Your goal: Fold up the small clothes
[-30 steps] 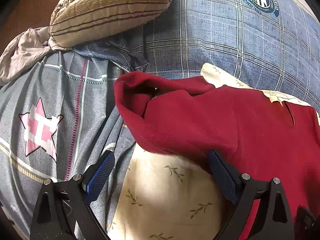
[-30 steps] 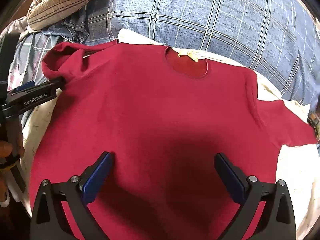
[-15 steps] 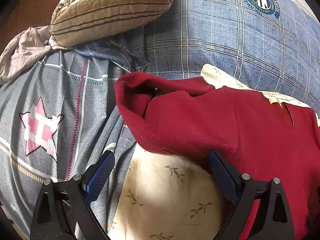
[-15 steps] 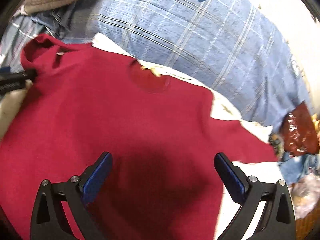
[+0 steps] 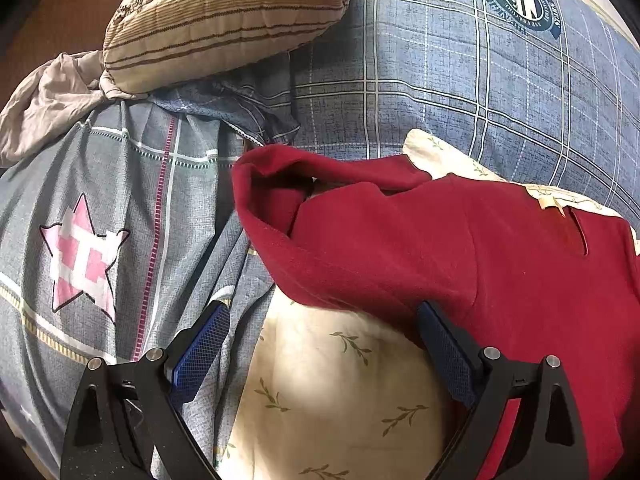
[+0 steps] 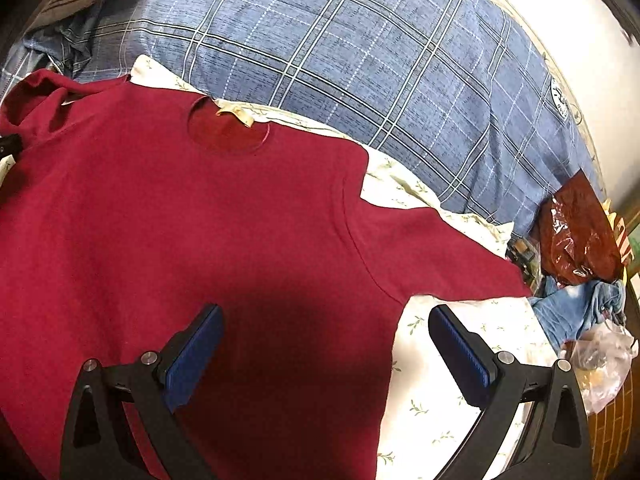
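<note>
Red fabric fills most of both views: a small dark-red sweater (image 6: 208, 216) lies face up and mostly flat on a cream cloth with a leaf print (image 6: 436, 400), which is spread over a bed. The round neckline faces the far side, with a pale label (image 6: 236, 114) showing inside the collar. One sleeve stretches flat toward the right and ends near a crumpled piece of blue denim (image 6: 580, 312). The other sleeve, on the left, is bunched and folded back on itself, its open cuff (image 5: 276, 176) standing up in a loose hump at the edge of the cream cloth. The knit looks soft and fuzzy, with a clear shoulder seam. Beyond the sweater lies a blue plaid quilt (image 5: 460, 92) with a round badge, and a striped pillow (image 5: 224, 20) sits at the far left. The left gripper (image 5: 322, 342) hovers with its jaws wide apart over the cream cloth, holding nothing; its right finger lies against the sweater's edge below the bunched sleeve. The right gripper (image 6: 324, 340) is likewise spread wide and empty, above the sweater's lower right side.
</note>
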